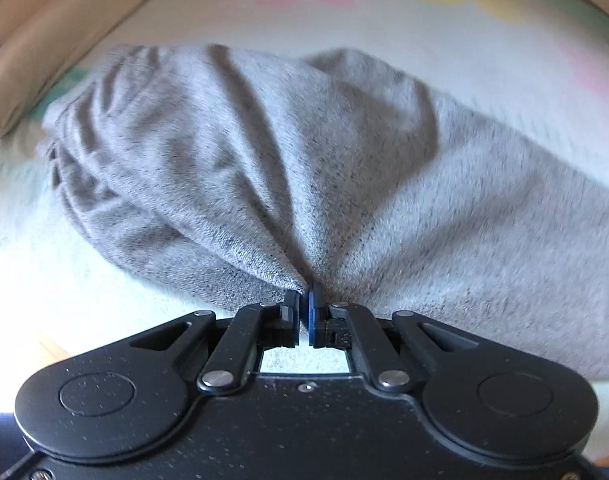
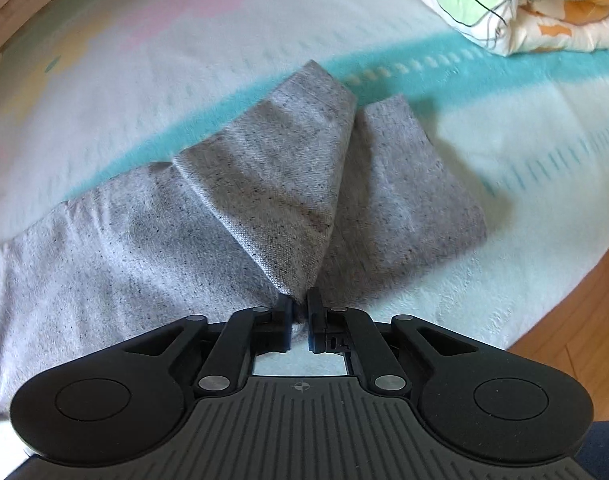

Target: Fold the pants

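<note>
Your left gripper (image 1: 304,300) is nipped tight on a pinch of the grey pants (image 1: 264,152) near the gathered waistband (image 1: 68,160), which lies toward the tan pillow (image 1: 44,40). Your right gripper (image 2: 300,300) has its jaws narrow around a raised peak of a leg (image 2: 288,184) at the hem end, and the cloth tents up from both pinches. The pants lie along the near edge of the pastel sheet (image 2: 184,40), with a rolled quilt (image 2: 524,4) well apart at the far corner.

You look to be carrying one long edge over for the lengthwise fold. Keep both hands level and moving together so the cloth between them stays taut, not sagging. Lay the held edge flush on the other leg (image 2: 416,184), which splays out beside it, before you let go. The right pinch looks thin; watch that it does not slip.

No brand, label or readable writing shows; the right gripper's body bears only a small crosshair mark (image 2: 302,386).
</note>
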Motion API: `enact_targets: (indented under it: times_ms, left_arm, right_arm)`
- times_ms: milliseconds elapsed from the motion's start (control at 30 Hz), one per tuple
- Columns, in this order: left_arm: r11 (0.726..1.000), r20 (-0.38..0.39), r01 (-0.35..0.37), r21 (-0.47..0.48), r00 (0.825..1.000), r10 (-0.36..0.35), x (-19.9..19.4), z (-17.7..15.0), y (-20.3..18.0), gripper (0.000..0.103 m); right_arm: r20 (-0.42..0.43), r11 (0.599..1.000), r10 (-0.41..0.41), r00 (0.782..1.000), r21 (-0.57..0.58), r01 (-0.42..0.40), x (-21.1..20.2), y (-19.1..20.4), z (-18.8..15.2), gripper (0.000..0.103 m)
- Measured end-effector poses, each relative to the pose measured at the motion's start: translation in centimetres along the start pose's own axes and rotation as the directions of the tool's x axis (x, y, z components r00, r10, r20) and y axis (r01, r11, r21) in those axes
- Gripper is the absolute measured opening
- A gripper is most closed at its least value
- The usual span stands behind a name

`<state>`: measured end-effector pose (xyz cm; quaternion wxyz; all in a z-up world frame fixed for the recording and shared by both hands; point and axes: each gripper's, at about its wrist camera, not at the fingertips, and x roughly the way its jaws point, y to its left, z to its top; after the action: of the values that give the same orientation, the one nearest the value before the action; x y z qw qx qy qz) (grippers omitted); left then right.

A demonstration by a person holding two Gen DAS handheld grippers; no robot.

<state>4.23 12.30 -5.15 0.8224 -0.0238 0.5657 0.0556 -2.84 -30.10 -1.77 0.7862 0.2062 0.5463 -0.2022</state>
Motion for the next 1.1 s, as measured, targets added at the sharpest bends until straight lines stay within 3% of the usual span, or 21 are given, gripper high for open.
enact_targets:
  times_ms: [133, 267, 367, 467, 500, 600, 667, 767, 867, 933, 1033, 1100]
  left_arm:
    - [0.999, -0.006, -0.014, 0.032, 1.0, 0.014, 0.9, 0.0, -0.8, 0.009]
    - [1.0, -0.005, -0.009, 0.017, 1.0, 0.009, 1.1, 0.1, -0.8, 0.009]
    - [1.0, -0.003, -0.001, -0.011, 1.0, 0.001, 1.4, -0.4, 0.2, 0.009]
    - [1.0, -0.006, 0.007, -0.029, 1.0, -0.007, 1.5, -0.7, 1.0, 0.01]
    - [0.999, -0.008, 0.009, -0.033, 1.0, -0.009, 1.3, -0.8, 1.2, 0.01]
    - [1.0, -0.005, -0.002, -0.016, 1.0, 0.002, 1.3, -0.8, 1.2, 0.01]
    - [1.0, 0.004, -0.021, 0.01, 1.0, 0.021, 1.3, -0.9, 0.6, 0.01]
    - [0.999, 0.006, -0.034, 0.03, 0.999, 0.034, 1.3, -1.0, -0.2, 0.009]
    - [0.999, 0.005, -0.019, 0.045, 1.0, 0.018, 0.5, -1.3, -0.6, 0.012]
    - [0.997, 0.028, -0.002, 0.083, 1.0, -0.001, -0.7, -2.0, -1.0, 0.014]
    - [0.986, 0.091, 0.006, 0.166, 0.996, -0.021, -2.8, -3.1, -2.2, 0.017]
    - [0.977, 0.112, 0.05, 0.207, 0.991, -0.074, -4.0, -3.4, -3.1, 0.023]
  right_arm:
    - [0.034, 0.999, -0.011, 0.999, 0.053, 0.009, -1.1, -1.3, 0.8, 0.02]
    - [0.062, 0.994, -0.011, 0.998, 0.109, 0.005, -2.6, -2.4, 1.1, 0.022]
    - [0.105, 0.985, -0.103, 0.989, 0.146, 0.087, -3.0, -2.8, 1.1, 0.022]
    - [0.155, 0.96, -0.215, 0.964, 0.213, 0.18, -2.9, -4.5, 1.2, 0.022]
    - [0.168, 0.957, -0.221, 0.961, 0.226, 0.181, -3.0, -5.2, 1.3, 0.022]
    - [0.213, 0.967, -0.135, 0.968, 0.239, 0.082, -3.8, -6.5, 1.5, 0.022]
    - [0.275, 0.989, -0.092, 0.957, 0.134, 0.057, -4.4, -4.8, 1.4, 0.022]
    - [0.33, 0.989, -0.087, 0.94, -0.088, 0.122, -3.7, -0.1, 0.3, 0.023]
    - [0.339, 0.958, -0.076, 0.938, -0.236, 0.162, -1.7, 4.3, -0.8, 0.023]
    - [0.31, 0.934, -0.075, 0.948, -0.312, 0.176, 0.0, 6.7, -1.0, 0.023]
    - [0.299, 0.895, -0.116, 0.947, -0.383, 0.23, 2.5, 9.2, -1.2, 0.023]
    - [0.304, 0.869, -0.16, 0.939, -0.408, 0.281, 4.1, 10.0, -1.2, 0.023]
